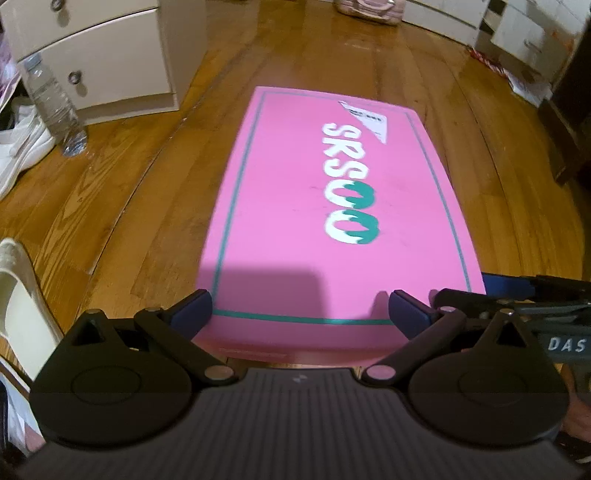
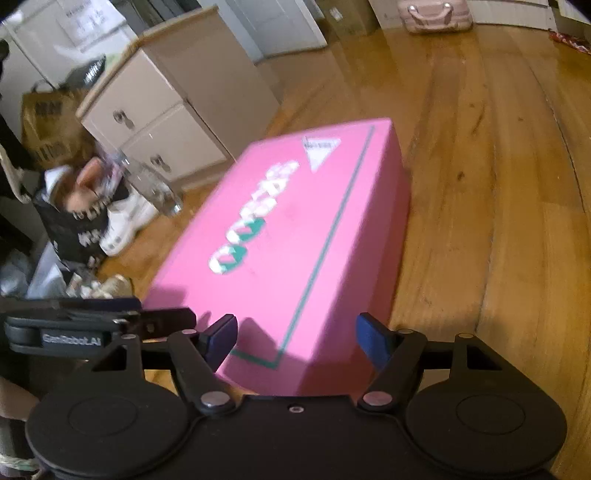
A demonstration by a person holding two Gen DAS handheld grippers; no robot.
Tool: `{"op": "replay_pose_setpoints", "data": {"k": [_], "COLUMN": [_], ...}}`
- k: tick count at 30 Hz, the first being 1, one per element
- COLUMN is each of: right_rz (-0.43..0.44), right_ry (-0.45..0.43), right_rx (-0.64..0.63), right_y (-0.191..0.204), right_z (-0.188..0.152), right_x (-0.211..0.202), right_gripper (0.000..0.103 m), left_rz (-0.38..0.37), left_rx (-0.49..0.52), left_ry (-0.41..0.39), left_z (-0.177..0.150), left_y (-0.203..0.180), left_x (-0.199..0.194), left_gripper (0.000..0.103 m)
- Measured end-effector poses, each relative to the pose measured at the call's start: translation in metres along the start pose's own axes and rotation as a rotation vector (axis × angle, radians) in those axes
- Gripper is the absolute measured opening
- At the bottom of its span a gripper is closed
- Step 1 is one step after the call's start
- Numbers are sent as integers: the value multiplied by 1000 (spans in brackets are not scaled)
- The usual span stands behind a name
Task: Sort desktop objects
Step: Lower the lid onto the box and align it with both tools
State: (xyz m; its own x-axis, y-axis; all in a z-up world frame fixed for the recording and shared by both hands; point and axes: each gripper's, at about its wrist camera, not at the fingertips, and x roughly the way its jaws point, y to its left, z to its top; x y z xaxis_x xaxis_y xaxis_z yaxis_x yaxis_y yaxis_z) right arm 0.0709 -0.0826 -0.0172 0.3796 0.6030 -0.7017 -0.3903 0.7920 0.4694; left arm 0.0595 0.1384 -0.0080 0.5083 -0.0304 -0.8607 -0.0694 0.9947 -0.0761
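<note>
A closed pink box (image 1: 332, 206) with white and green lettering and a green border line lies flat on the wooden floor (image 1: 498, 206). My left gripper (image 1: 299, 299) hovers over the box's near short edge, its blue pads spread wide with nothing gripped. In the right wrist view the same pink box (image 2: 295, 221) runs away at a slant. My right gripper (image 2: 295, 321) stands open over its near corner, pads clear of the cardboard. Each gripper shows at the edge of the other's view: the right gripper (image 1: 535, 295) and the left gripper (image 2: 92, 325).
A cream drawer cabinet (image 1: 110, 62) stands at the back left, with a clear plastic bottle (image 1: 51, 99) and a white shoe (image 1: 18, 147) beside it. A black bag (image 2: 74, 229) and a brown paper bag (image 2: 48, 122) crowd the left. A pink bag (image 2: 436, 16) sits far back.
</note>
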Motion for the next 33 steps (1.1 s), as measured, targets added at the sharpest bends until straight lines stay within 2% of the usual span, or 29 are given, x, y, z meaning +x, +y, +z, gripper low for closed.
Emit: {"op": "replay_pose_setpoints", "data": {"k": [4, 10, 16, 23, 29, 33], "right_rz": [7, -21, -19, -13, 3, 0], "right_ry": [28, 35, 44, 51, 62, 64], "right_rx": [31, 11, 20, 37, 60, 53], "right_y": [-7, -5, -8, -13, -19, -18], "right_z": [0, -2, -2, -2, -4, -5], "right_x": [4, 7, 8, 11, 14, 14], "right_gripper": [77, 77, 80, 86, 86, 86], "left_rz": [25, 22, 26, 40, 71, 104], "left_rx": [32, 21, 24, 8, -15, -67], "left_ry": [12, 6, 36, -9, -18, -47], "left_z": [-1, -6, -1, -9, -8, -11], "left_y": [-8, -6, -9, -10, -14, -16], "left_x": [7, 11, 13, 11, 13, 13], "left_gripper": [103, 103, 103, 103, 103, 103]}}
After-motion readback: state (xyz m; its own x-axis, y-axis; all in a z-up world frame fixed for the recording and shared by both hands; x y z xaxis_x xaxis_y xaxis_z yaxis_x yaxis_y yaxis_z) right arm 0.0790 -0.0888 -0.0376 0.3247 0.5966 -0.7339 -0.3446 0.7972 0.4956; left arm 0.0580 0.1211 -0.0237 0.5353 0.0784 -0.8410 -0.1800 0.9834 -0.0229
